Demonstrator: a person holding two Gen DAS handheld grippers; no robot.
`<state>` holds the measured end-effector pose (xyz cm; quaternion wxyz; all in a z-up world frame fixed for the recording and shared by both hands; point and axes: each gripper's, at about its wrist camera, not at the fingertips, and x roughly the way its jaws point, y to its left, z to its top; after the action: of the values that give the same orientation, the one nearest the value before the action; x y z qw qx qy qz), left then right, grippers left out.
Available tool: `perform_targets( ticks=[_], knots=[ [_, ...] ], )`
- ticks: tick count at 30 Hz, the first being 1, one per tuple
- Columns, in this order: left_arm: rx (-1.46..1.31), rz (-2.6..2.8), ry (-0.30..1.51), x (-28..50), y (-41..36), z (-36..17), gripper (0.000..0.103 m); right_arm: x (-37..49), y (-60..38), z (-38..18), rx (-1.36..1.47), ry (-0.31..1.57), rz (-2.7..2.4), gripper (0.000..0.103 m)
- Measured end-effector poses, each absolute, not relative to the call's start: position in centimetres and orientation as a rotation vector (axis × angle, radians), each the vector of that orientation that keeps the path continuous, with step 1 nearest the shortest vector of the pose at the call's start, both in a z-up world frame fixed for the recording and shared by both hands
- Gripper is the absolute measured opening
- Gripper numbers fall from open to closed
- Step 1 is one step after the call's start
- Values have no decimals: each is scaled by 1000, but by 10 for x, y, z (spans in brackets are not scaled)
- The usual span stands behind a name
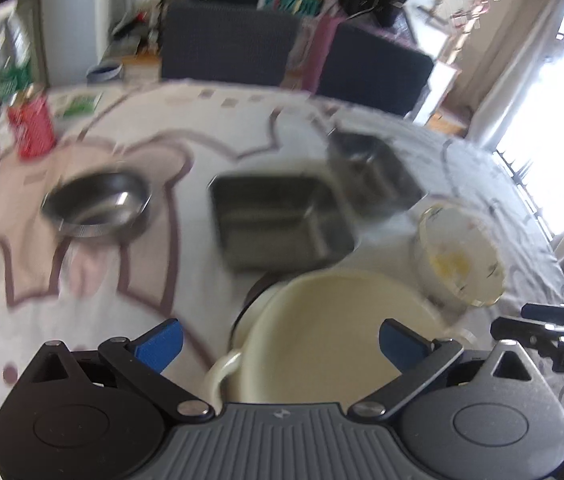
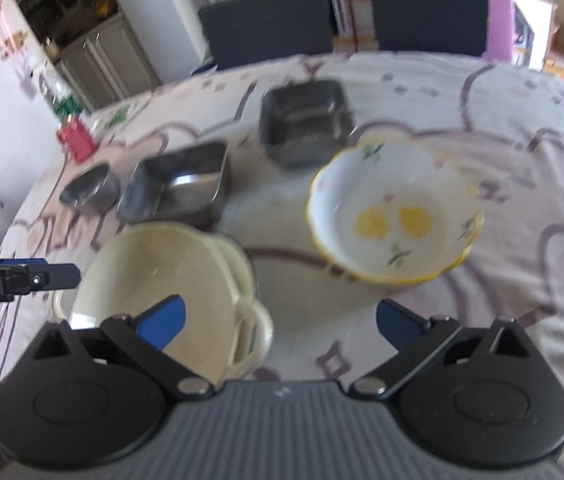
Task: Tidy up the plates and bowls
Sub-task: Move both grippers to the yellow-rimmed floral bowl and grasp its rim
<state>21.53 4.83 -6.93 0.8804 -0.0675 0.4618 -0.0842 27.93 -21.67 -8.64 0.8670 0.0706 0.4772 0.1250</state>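
Note:
A cream bowl with side handles [image 1: 333, 328] [image 2: 162, 292] sits on the table close in front of both grippers. A white bowl painted with lemons [image 2: 393, 208] [image 1: 457, 256] stands to its right. Two square steel trays [image 1: 282, 220] [image 1: 373, 172] [image 2: 178, 184] [image 2: 305, 120] and a round steel bowl [image 1: 98, 204] [image 2: 90, 188] lie farther back. My left gripper [image 1: 280, 344] is open, hovering over the cream bowl. My right gripper [image 2: 280, 324] is open, above the cloth between the cream bowl and the lemon bowl.
The table wears a white cloth with pink and brown shapes [image 2: 521, 160]. A red can [image 1: 30, 128] [image 2: 76, 138] stands at the far left. Two dark chairs [image 1: 226, 44] [image 2: 425, 12] stand behind the table. The views are blurred.

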Motion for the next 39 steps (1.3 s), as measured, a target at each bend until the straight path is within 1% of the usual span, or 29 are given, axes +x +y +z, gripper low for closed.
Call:
perform_targets(
  ticks=[8,14,18,23,31,33,34,35,36,37,38,39],
  knots=[
    [-90,-234,864,235,-13,-50,103,285,-268,-62,166,866,114,103],
    [-48,-262,838,257,-54,-51,103,294,-311,-57,218,843,-3,103],
    [-25,-224,878,279,-78,-65,103,308,-331,-66,225,841,-57,103],
    [-45,-216,928,304,-101,-82,103,328,-341,-87,162,866,-58,102],
    [-42,-326,931,332,-126,-100,103,354,-359,-113,201,918,-41,101],
    [-59,-374,944,336,-127,-103,103,360,-364,-116,228,931,-38,91],
    [-77,-383,962,339,-126,-105,101,364,-367,-119,252,939,-36,77],
    [-92,-390,981,341,-125,-107,94,367,-371,-121,284,955,-31,63],
    [-100,-397,995,343,-125,-109,84,371,-373,-123,317,976,-23,57],
    [-100,-401,1011,345,-124,-111,80,373,-374,-125,334,987,-15,50],
    [-92,-398,1032,346,-124,-114,73,375,-374,-127,336,993,-3,45],
    [-81,-397,1046,347,-124,-116,69,375,-372,-128,328,997,9,42]
  ],
)
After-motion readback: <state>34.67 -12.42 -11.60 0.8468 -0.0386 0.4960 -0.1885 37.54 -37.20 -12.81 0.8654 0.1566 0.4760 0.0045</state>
